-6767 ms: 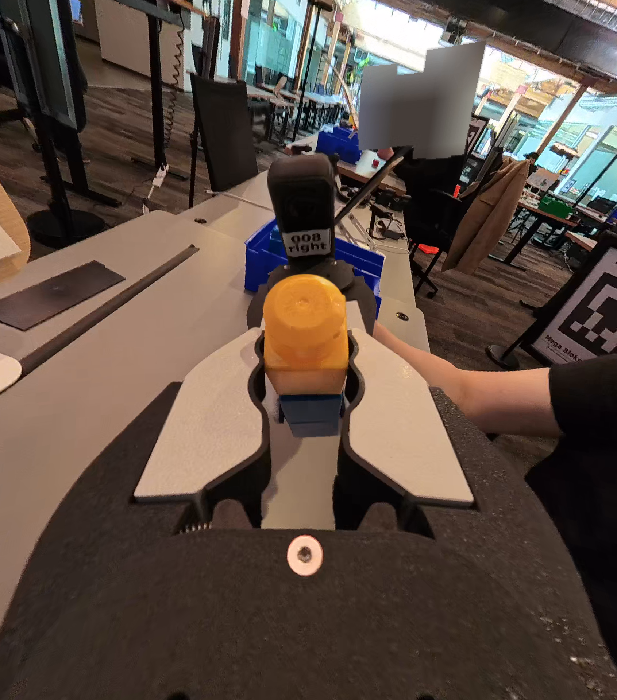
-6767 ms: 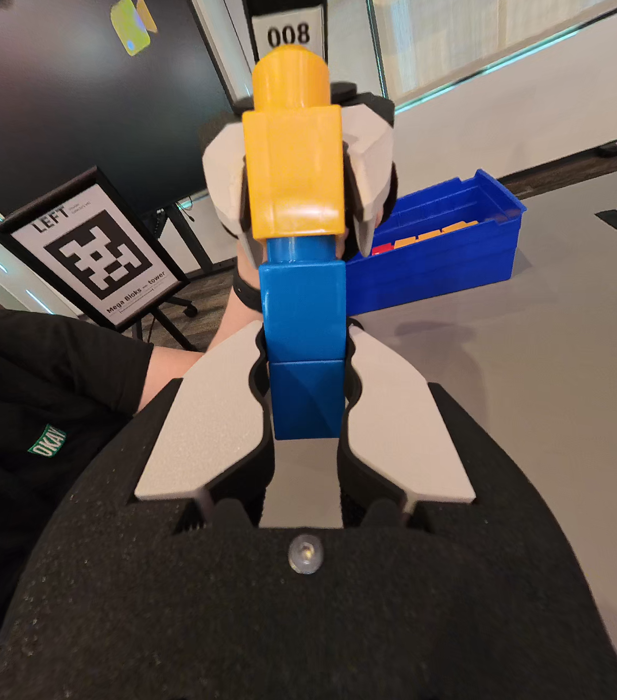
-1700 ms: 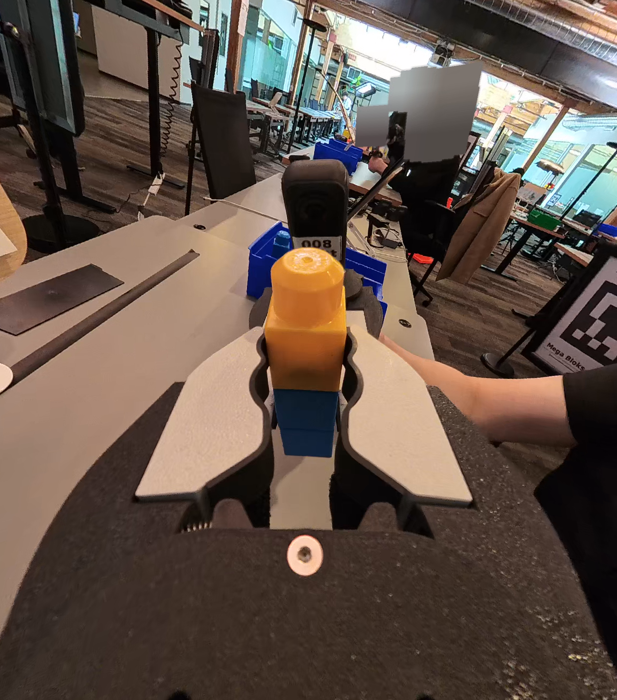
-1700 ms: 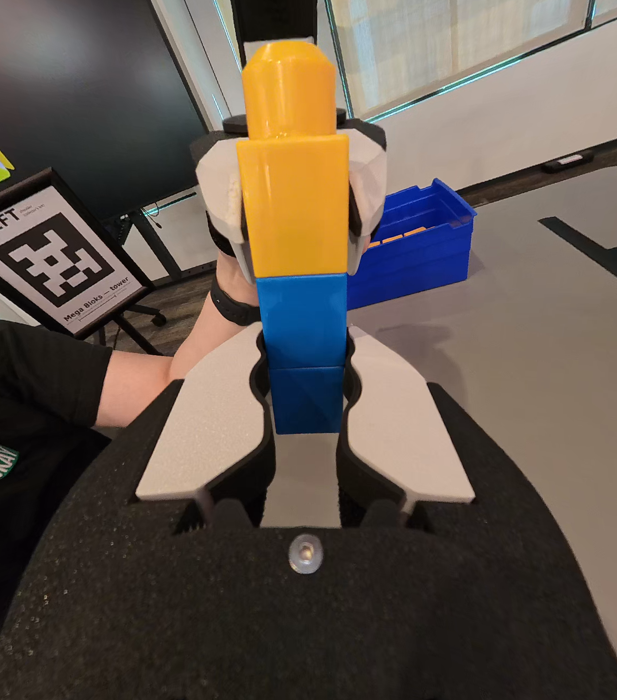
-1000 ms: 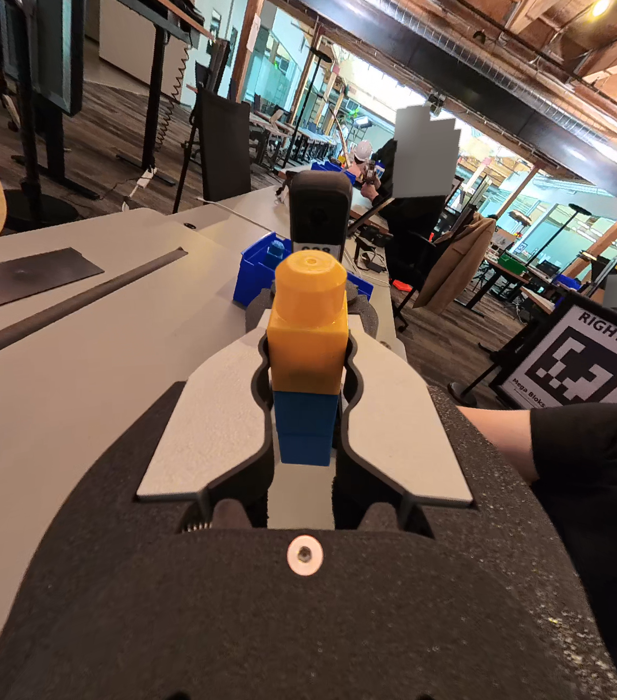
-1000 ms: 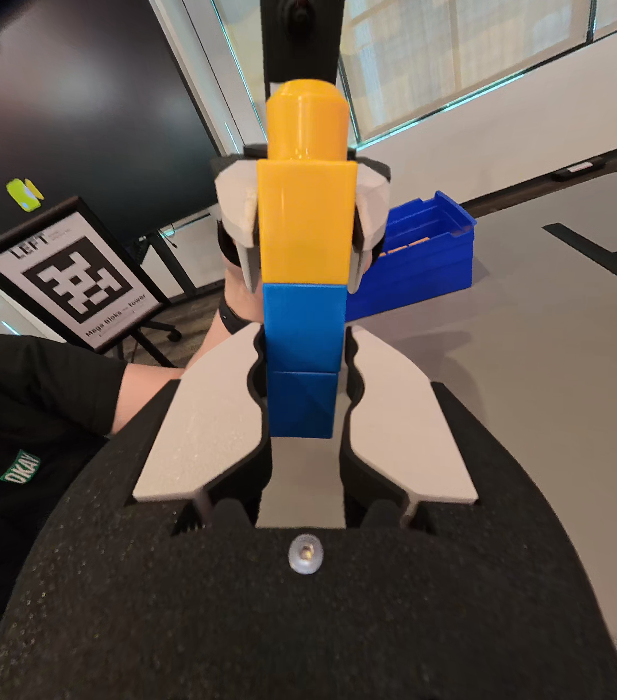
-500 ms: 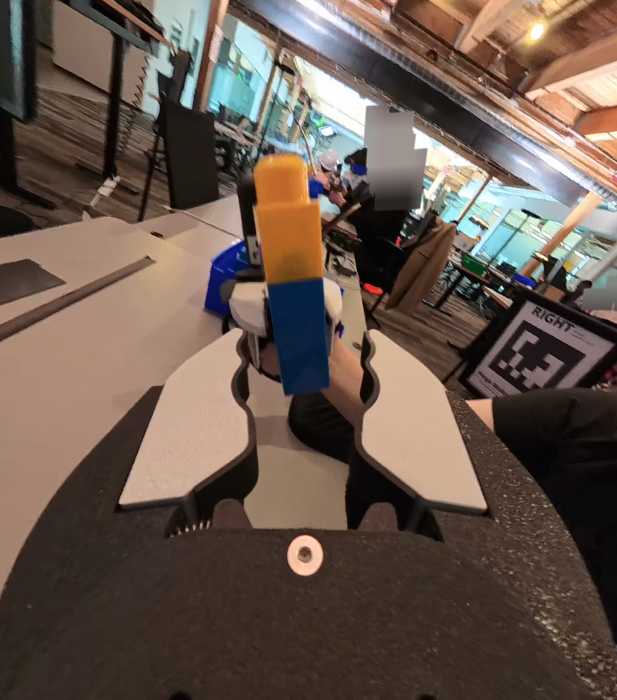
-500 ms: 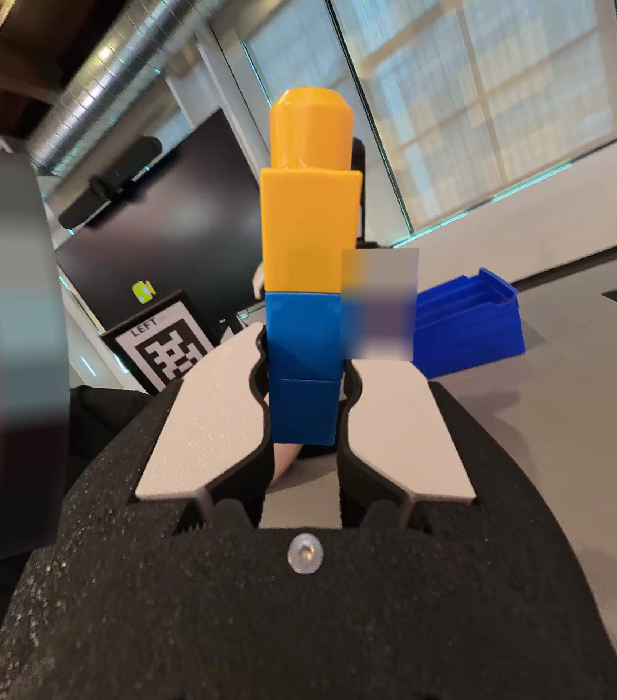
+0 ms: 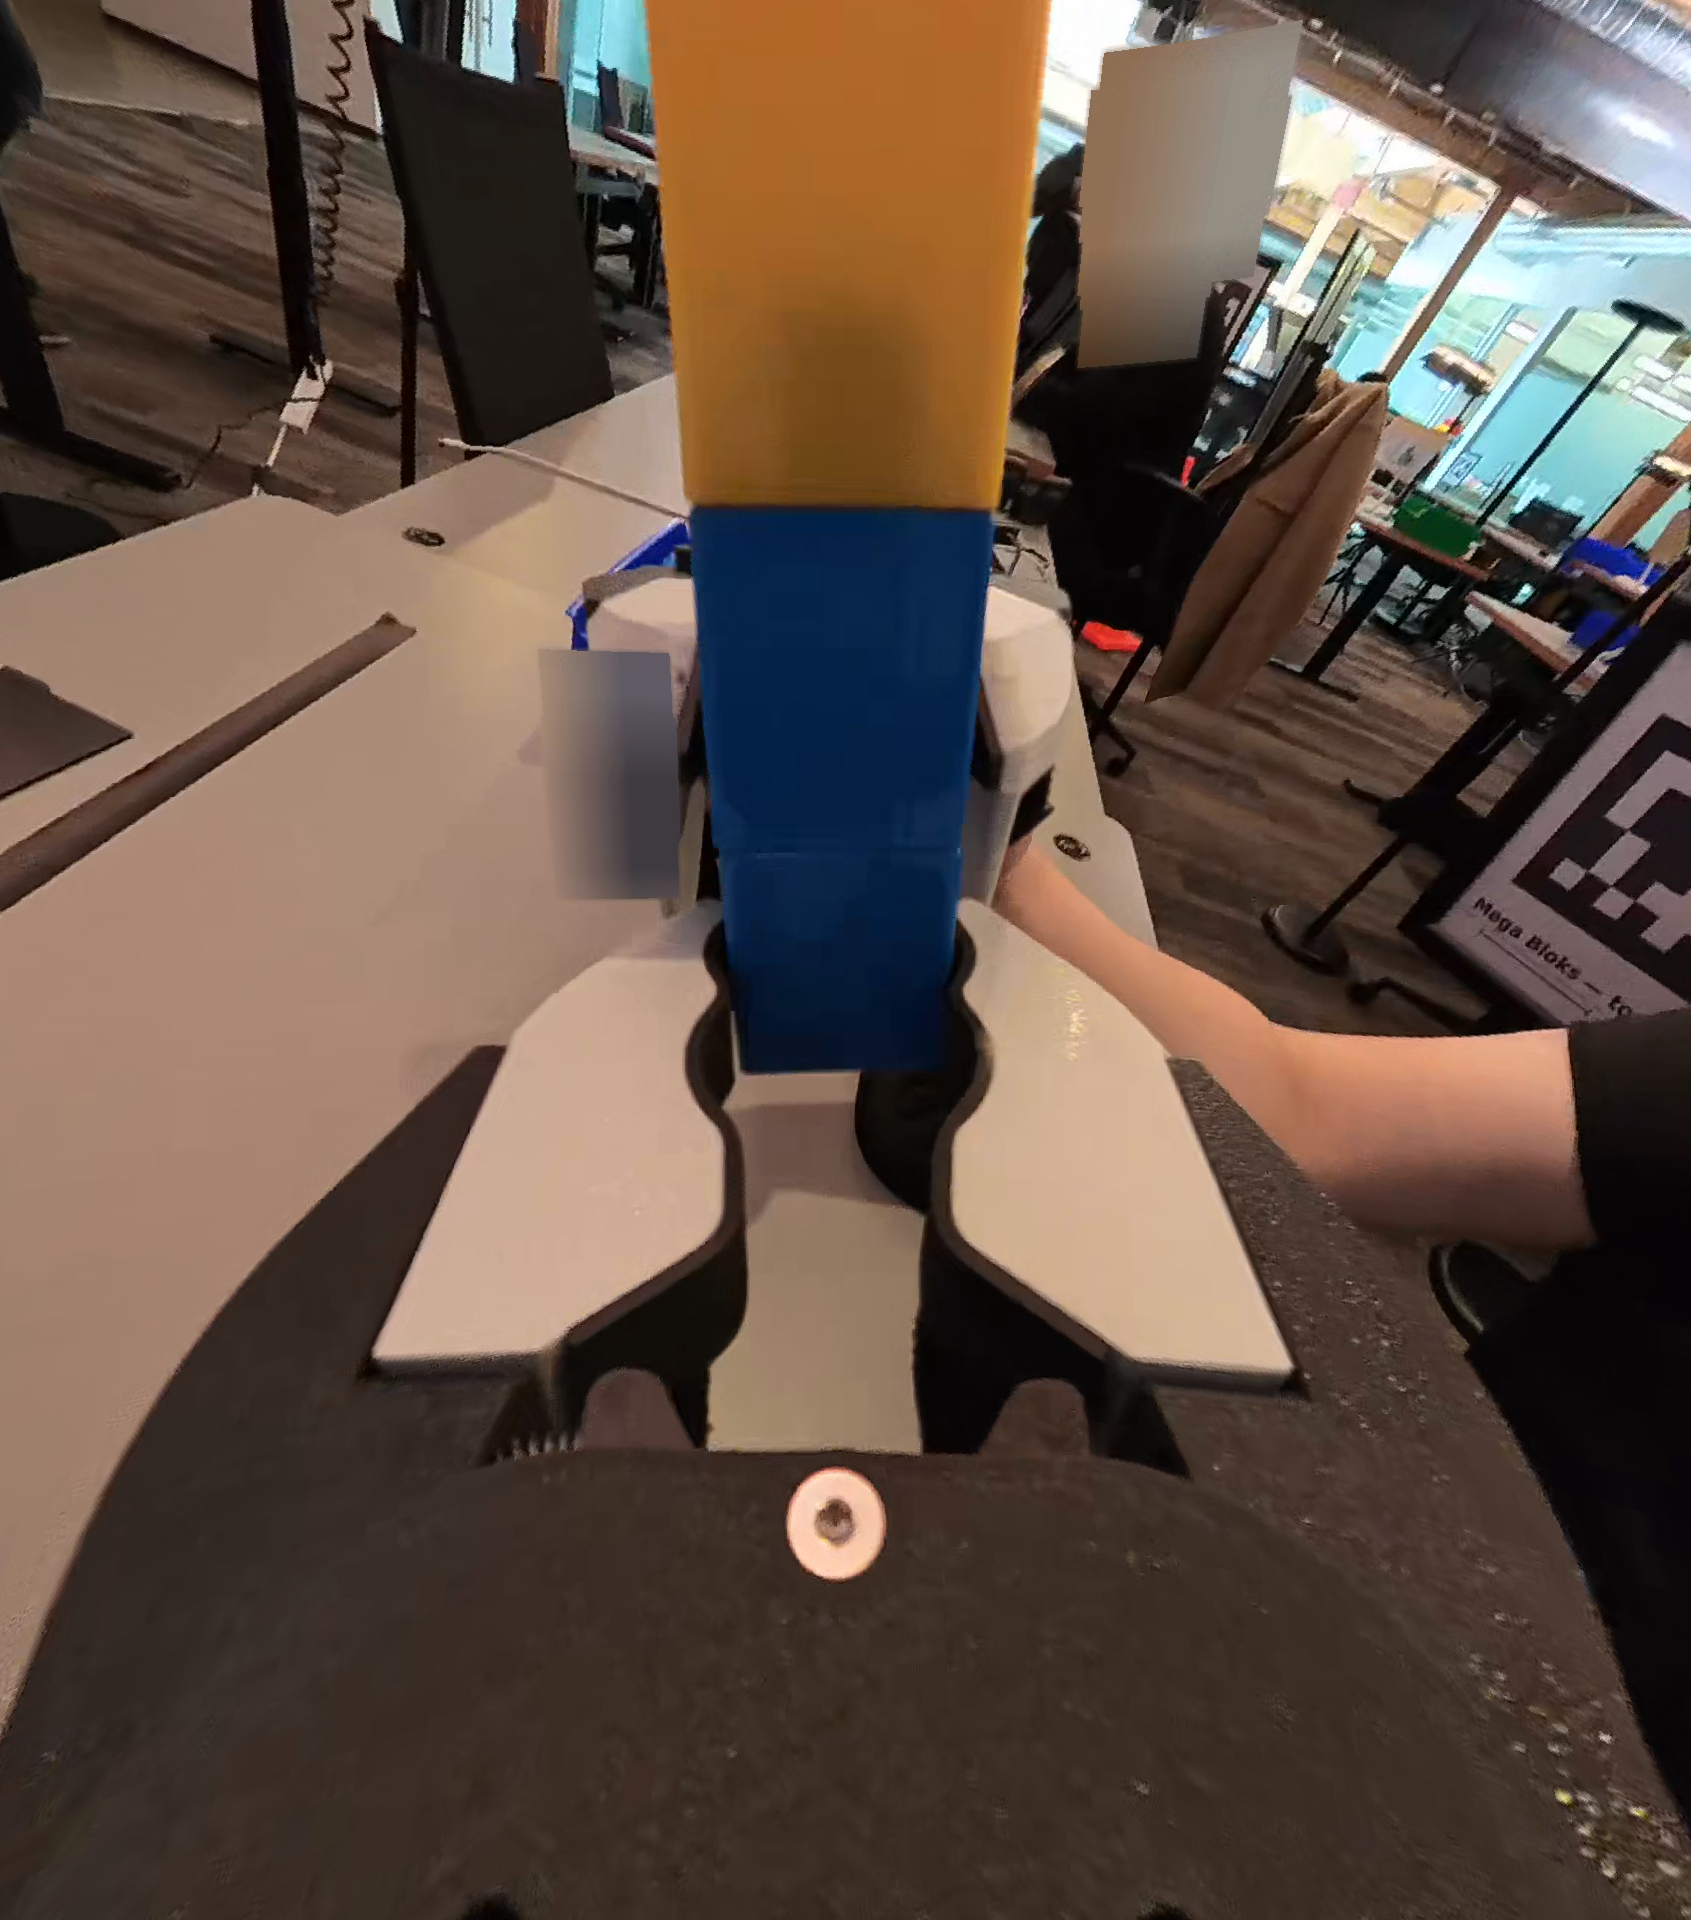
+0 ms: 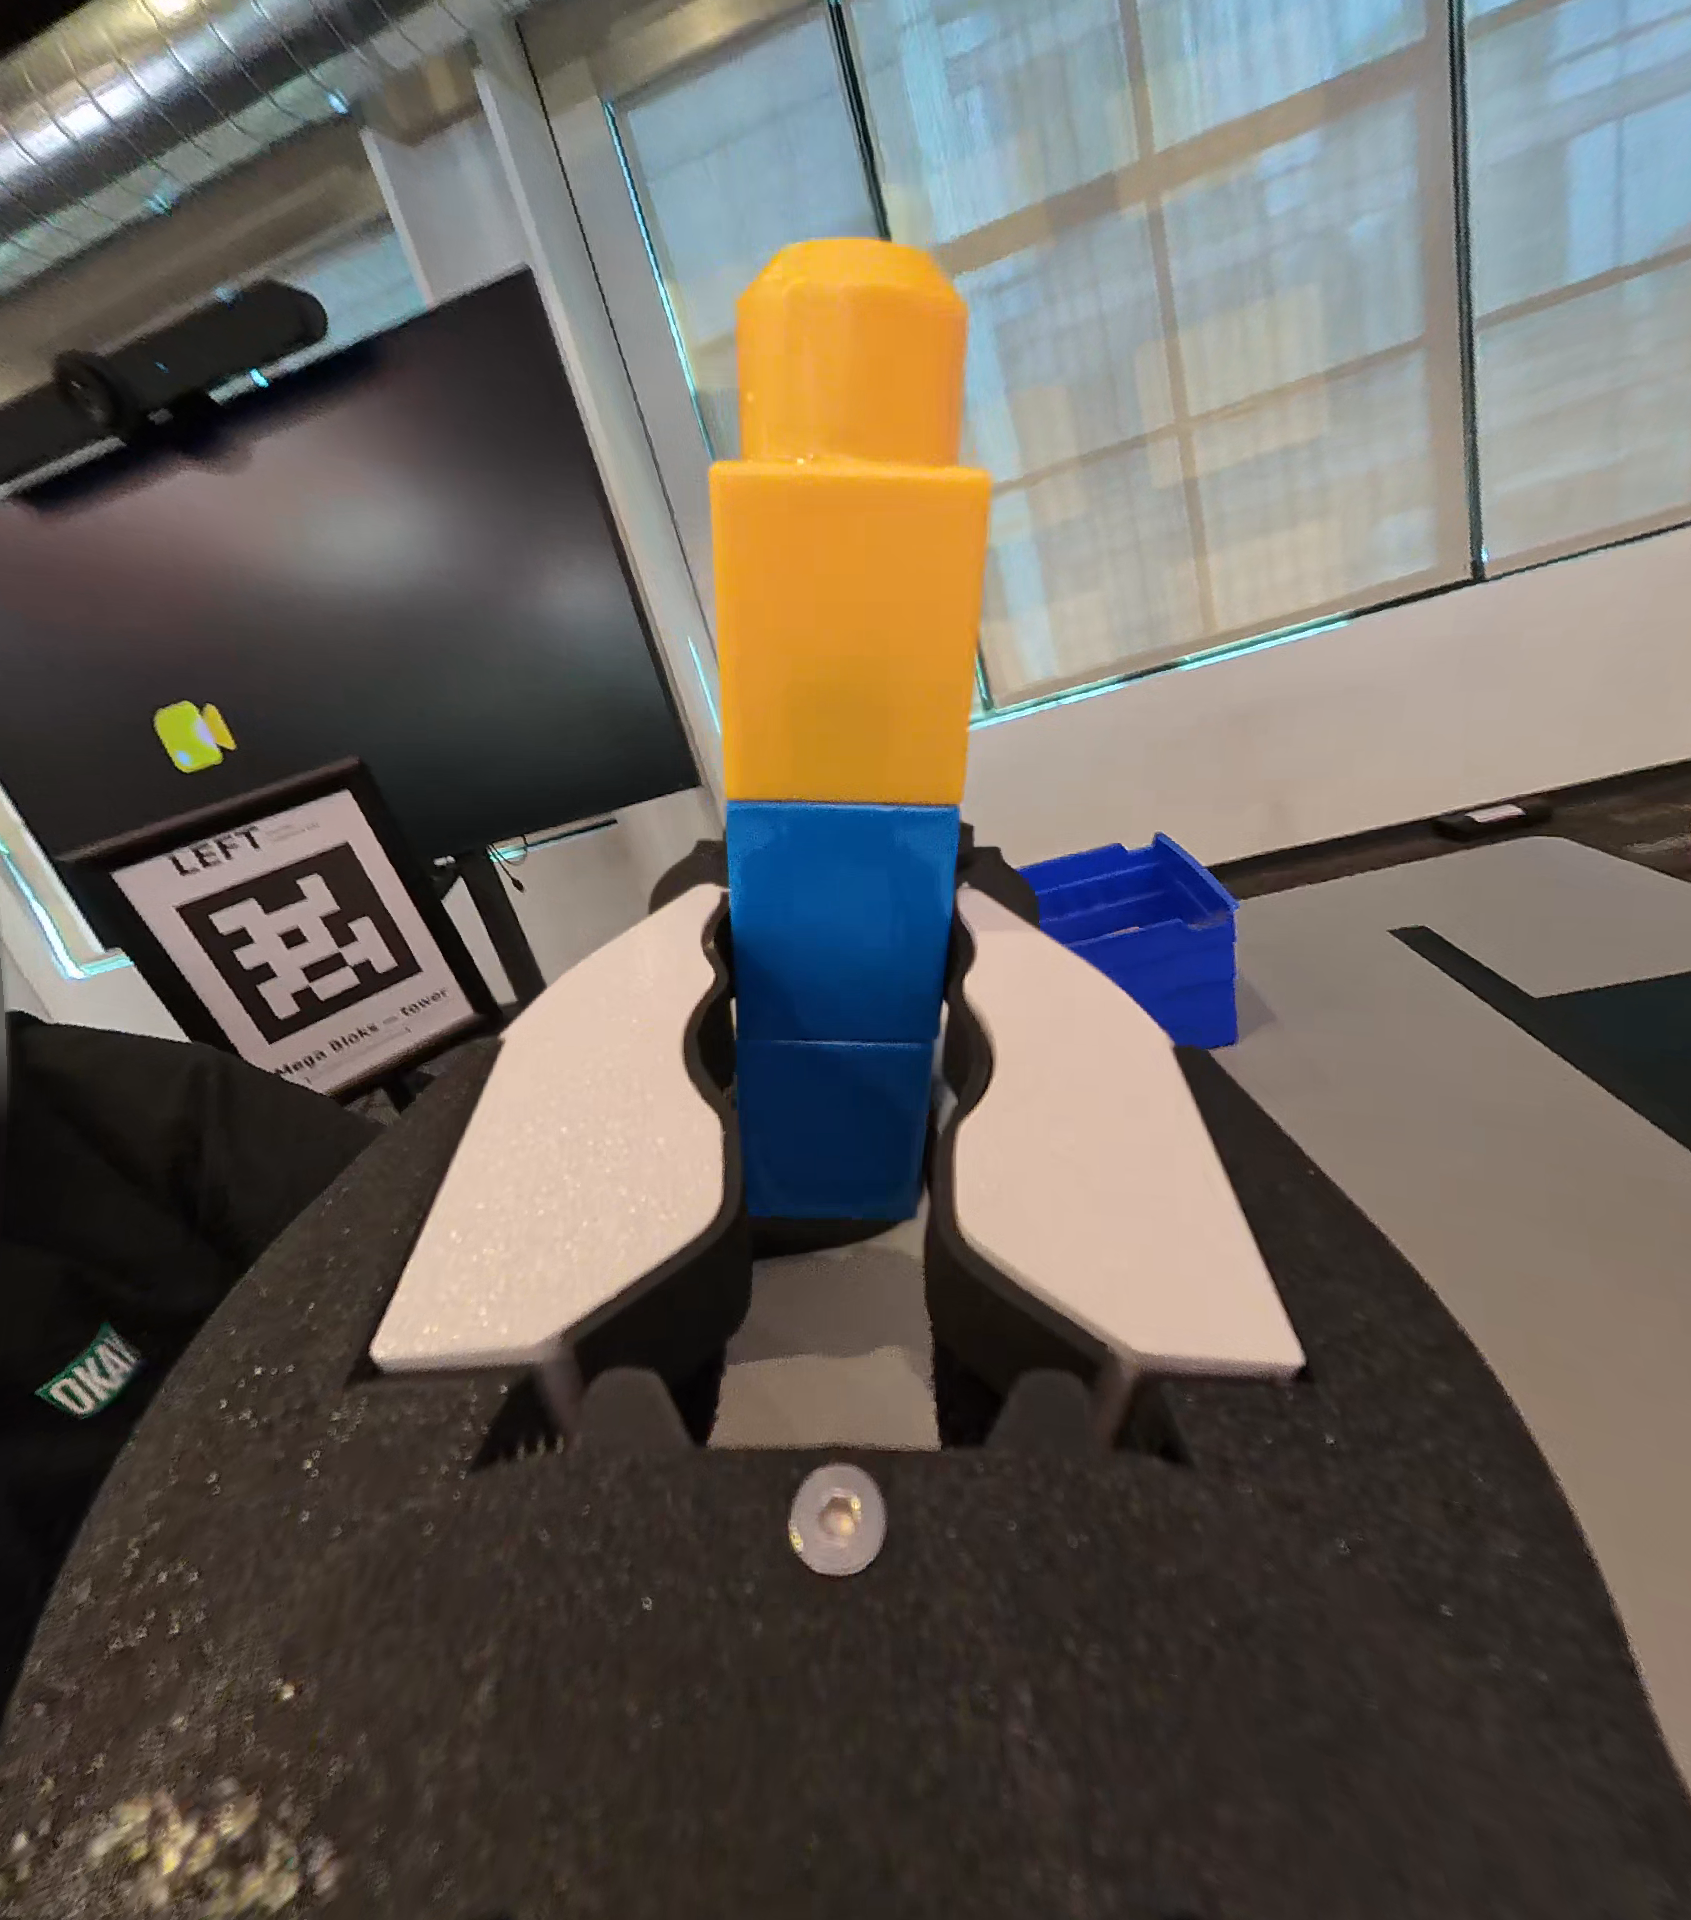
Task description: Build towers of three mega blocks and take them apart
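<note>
The right gripper (image 10: 836,1023) clamps the block tower (image 10: 846,790); the left gripper (image 9: 836,997) grips its base; a blue bin (image 10: 1147,951) sits behind.

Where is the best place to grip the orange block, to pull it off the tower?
Grip the orange block on the two flat side faces of its square body, not on the round stud. Come from above the right gripper, which clamps the blue blocks below; the orange body stands clear.
</note>
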Tool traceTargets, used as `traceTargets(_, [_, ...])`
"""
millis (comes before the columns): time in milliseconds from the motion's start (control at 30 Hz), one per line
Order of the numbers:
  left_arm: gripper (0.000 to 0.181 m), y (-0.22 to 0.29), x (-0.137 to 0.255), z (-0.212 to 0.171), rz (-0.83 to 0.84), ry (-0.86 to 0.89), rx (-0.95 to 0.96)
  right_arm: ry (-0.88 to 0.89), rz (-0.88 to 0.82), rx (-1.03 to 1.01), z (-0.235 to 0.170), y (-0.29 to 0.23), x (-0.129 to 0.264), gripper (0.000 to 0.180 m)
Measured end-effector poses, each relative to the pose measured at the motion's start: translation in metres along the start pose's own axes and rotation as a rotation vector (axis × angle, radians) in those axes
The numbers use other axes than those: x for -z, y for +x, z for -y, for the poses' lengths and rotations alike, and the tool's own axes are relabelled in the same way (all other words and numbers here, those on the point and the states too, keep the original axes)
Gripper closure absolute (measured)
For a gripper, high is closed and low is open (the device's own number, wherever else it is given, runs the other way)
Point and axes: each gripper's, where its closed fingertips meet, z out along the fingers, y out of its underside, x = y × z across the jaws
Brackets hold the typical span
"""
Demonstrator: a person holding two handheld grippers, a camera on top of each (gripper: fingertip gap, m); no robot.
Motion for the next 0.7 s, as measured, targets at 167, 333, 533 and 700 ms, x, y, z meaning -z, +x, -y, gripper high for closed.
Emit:
traceTargets(167, [0.145, 0.002, 0.001, -0.005, -0.036, -0.032, -0.012, -0.121, -0.081, 0.049, -0.006, 0.000, 0.004, 0.140])
traceTargets(333, [0.146, 0.008, 0.004, -0.001, -0.052, -0.017, -0.027, -0.118, -0.200, 0.087, 0.011, 0.000, 0.021, 0.129])
traceTargets(533, [0.146, 0.012, 0.003, 0.001, -0.052, -0.009, -0.054, -0.149, -0.176, 0.096, 0.010, -0.011, 0.017, 0.140])
traceTargets(700, [0.146, 0.015, 0.003, 0.001, -0.065, -0.017, -0.056, -0.182, -0.135, 0.127, 0.002, -0.016, 0.012, 0.145])
